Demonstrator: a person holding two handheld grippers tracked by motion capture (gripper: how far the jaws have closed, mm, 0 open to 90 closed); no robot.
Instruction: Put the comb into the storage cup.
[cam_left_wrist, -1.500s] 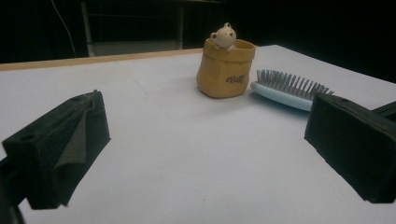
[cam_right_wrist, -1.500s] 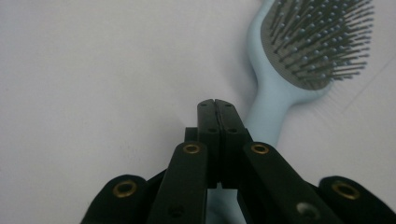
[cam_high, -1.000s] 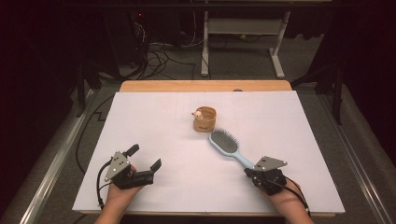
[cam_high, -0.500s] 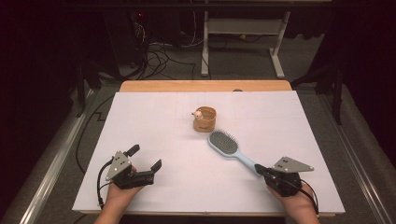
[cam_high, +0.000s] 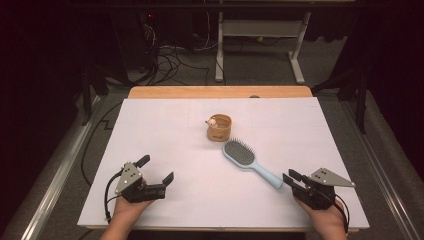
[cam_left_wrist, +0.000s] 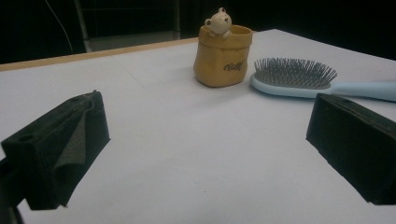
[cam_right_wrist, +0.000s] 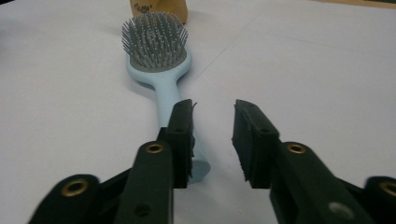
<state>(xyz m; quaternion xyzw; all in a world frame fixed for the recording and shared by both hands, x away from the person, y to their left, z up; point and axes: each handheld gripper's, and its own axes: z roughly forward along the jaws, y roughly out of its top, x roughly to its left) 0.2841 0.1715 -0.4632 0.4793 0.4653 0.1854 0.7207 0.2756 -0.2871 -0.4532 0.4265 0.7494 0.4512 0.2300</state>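
My right claw (cam_high: 292, 178), jaws just parted and holding nothing, sits by the surface's near right corner at the handle tip of the hairbrush (cam_high: 248, 161), which runs away toward the middle, far nearer than my wide-open left claw (cam_high: 156, 169).

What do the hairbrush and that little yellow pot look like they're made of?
Hairbrush: looks like smooth moulded plastic, pale blue with a soft sheen on the handle; its grey bristles stand stiff and separate, probably plastic pins.
Yellow pot: matte mustard surface with creases like a folded bag, printed lettering and a small bear on the rim; likely glazed ceramic or resin, hard to say which.
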